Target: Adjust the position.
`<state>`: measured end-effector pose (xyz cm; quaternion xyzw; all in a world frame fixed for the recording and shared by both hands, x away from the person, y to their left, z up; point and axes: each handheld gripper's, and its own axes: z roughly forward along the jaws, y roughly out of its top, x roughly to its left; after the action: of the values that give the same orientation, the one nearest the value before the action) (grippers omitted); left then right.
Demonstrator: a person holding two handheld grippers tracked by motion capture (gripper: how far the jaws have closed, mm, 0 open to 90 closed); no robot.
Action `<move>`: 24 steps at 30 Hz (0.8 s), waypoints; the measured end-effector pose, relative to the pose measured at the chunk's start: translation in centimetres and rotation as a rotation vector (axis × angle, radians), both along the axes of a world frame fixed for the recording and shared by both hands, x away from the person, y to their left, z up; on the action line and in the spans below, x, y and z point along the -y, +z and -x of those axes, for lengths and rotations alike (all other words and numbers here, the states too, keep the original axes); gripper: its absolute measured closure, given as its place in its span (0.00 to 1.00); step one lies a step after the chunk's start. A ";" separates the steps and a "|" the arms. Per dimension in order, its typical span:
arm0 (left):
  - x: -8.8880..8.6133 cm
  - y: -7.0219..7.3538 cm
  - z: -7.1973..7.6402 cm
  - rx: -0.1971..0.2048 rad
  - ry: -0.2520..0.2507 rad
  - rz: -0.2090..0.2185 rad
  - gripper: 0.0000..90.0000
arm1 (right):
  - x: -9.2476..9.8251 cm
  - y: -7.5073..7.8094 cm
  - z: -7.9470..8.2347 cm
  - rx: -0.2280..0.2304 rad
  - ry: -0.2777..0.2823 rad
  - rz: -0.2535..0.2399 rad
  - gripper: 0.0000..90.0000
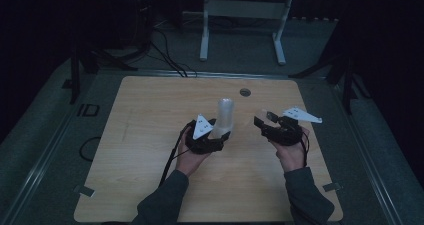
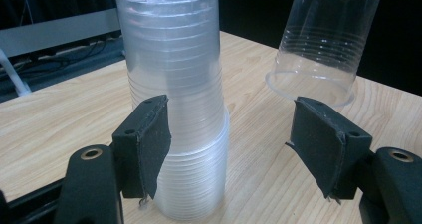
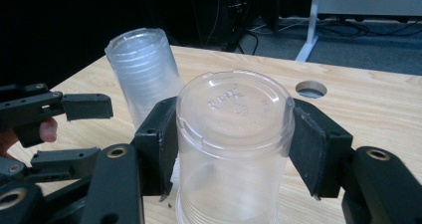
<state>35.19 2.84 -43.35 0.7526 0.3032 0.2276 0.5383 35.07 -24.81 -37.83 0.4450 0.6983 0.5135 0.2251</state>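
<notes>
In the right gripper view, the right claw [image 3: 234, 149] clamps a single clear plastic cup [image 3: 234, 149] held upside down, both pads pressed on its sides just below the base, above the wooden counter [image 3: 358, 114]. Beside it, in the left gripper view, the left claw [image 2: 231, 144] stands half wide around the stack of clear plastic cups [image 2: 174, 99], which stands upside down on the counter; one pad touches the stack, the other is apart from it. Beyond the stack, a round hole [image 1: 245, 92] sits near the counter's far edge.
</notes>
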 end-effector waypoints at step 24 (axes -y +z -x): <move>1.5 -0.1 0.2 -0.036 -0.049 -0.030 0.31 | -0.3 -1.7 0.3 -0.032 0.007 -0.020 0.46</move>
<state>35.03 1.35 -43.45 0.7718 0.2908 0.2053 0.5269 34.75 -24.52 -39.51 0.4528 0.6982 0.5140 0.2079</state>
